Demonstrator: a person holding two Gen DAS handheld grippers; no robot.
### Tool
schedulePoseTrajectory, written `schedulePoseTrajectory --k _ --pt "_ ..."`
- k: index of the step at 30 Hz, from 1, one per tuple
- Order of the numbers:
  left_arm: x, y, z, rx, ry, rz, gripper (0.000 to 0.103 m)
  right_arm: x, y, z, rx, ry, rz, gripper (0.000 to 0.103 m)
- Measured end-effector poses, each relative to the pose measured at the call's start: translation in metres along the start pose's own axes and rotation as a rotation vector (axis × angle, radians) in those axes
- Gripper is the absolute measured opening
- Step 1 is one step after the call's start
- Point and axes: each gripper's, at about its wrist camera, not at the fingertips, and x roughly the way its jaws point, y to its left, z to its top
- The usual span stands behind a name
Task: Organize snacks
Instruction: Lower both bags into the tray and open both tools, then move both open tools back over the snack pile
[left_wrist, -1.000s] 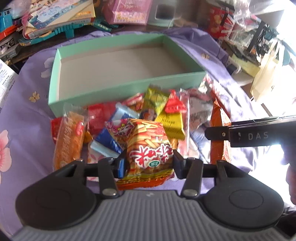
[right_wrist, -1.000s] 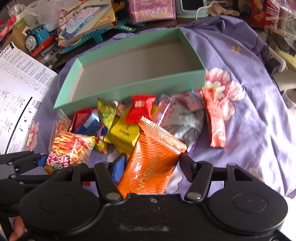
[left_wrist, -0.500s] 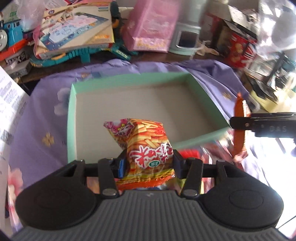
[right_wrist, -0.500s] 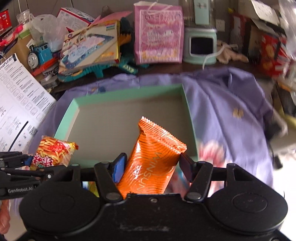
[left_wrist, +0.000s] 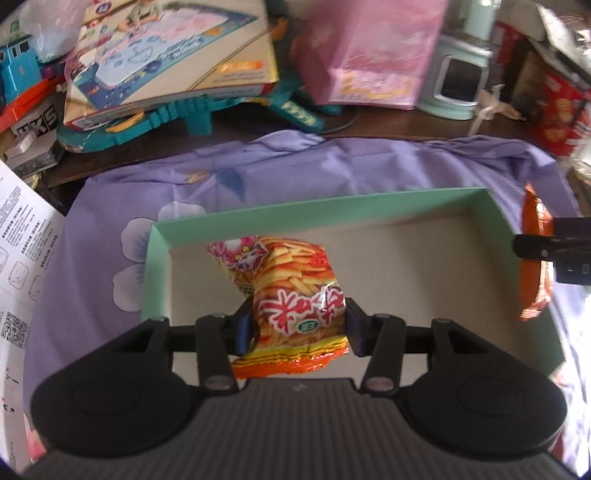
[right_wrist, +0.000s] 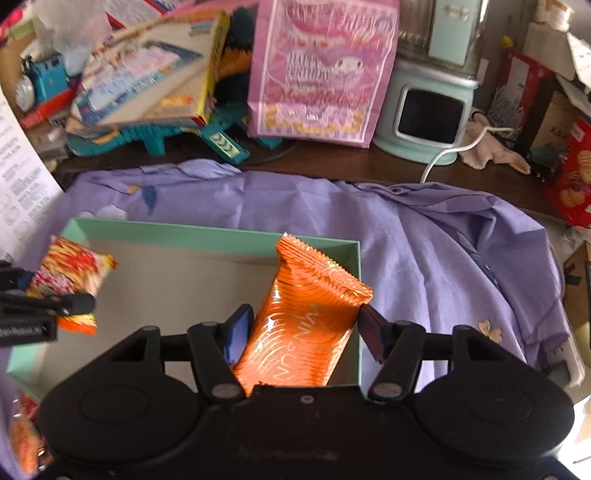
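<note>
Both hand-held grippers are seen clamped on snacks above the green box (left_wrist: 484, 201), whose floor below them is bare. Between the pads of the left gripper (left_wrist: 298, 321) a puffy packet printed with fries (left_wrist: 291, 291) is pinched at its lower half, its upper end standing forward over the box's left part. The right gripper (right_wrist: 301, 328) is closed on an orange wrapper (right_wrist: 303, 314) lined with thin gold arcs; its crimped, saw-toothed end is tilted ahead and to the right, over the box's right wall.

The step in hand is judged to be the drop into the box. It would be done well if each packet were lowered close to the cardboard floor before the jaws are parted, the two kept to separate sides so later snacks can be laid in rows. The foil film looks slick and springy, so a bounce or slide is likely if released high. The box walls are thin card, matte and straight; the purple cloth (right_wrist: 443, 240) beneath is soft and wrinkled.
</note>
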Motion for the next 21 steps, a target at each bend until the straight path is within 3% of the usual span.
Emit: schedulePoseTrajectory --k 4,6,7,8,10,21 --pt "0.025 0.018 0.007 -0.02 0.026 0.046 0.048 0.031 -0.002 0.008 -0.018 0.013 -0.017 0.065" --pt "0.032 0.023 0.01 -0.022 0.03 0.087 0.054 0.034 -0.005 0.007 0.013 0.003 -0.018 0.081" --pt "0.033 0.023 0.009 -0.021 0.03 0.106 0.072 0.033 -0.007 0.007 0.036 -0.012 -0.003 0.099" --pt "0.031 0.023 0.009 -0.02 0.019 0.117 0.089 0.031 -0.008 0.005 0.054 -0.031 0.008 0.103" --pt "0.025 0.02 0.006 -0.009 -0.015 0.118 0.1 0.028 -0.009 0.004 0.068 -0.035 0.02 0.103" --pt "-0.019 -0.005 -0.012 0.019 -0.034 0.059 0.103 -0.02 0.004 -0.016 0.068 -0.033 0.007 0.103"
